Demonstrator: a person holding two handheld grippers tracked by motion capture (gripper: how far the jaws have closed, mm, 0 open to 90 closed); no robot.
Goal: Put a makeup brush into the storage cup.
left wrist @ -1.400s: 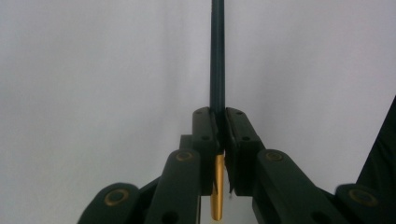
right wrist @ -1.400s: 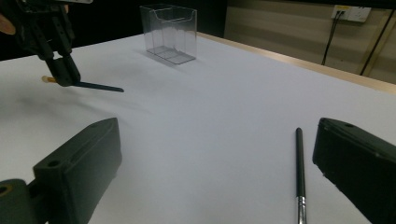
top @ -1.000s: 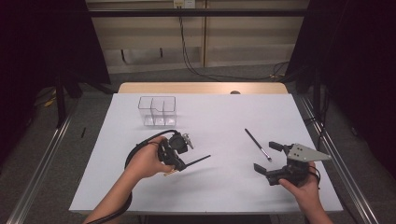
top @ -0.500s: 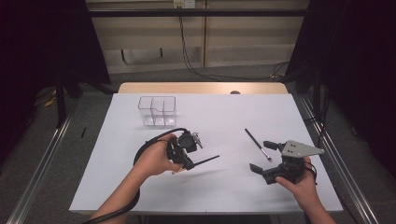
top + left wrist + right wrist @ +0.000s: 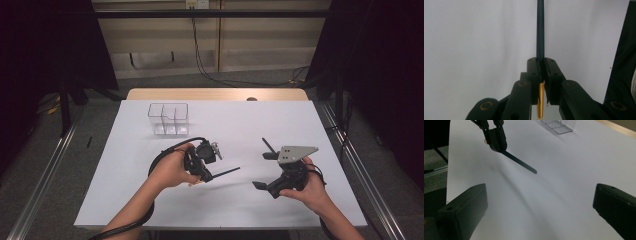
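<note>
**Inspector A:** Presently, the left gripper is clamped on a dark pen. In the left gripper view the jaws pinch it near its gold end, and the shaft runs straight out past the tips towards twelve o'clock. In the high view the pen sticks out of the gripper towards four o'clock, lifted off the table, with its shadow below.

**Inspector B:** And the right gripper?

**A:** Its jaws stand wide apart with nothing between them. It sits at about three o'clock from the left gripper, turned to face it; the right gripper view looks straight at the pen's free end. A second dark pen lies on the table just behind it, at about eleven o'clock from the right hand.

**B:** The box?

**A:** A clear divided box stands at roughly eleven o'clock from the left gripper, well apart. I see nothing in its compartments.

**B:** Progress, in your judgement?

**A:** Early. One pen is picked up and secure. Nothing is stowed yet. What looks to remain: either a handover to the open right gripper or a direct carry to the box, then the second pen. I cannot tell which route is intended.
</note>
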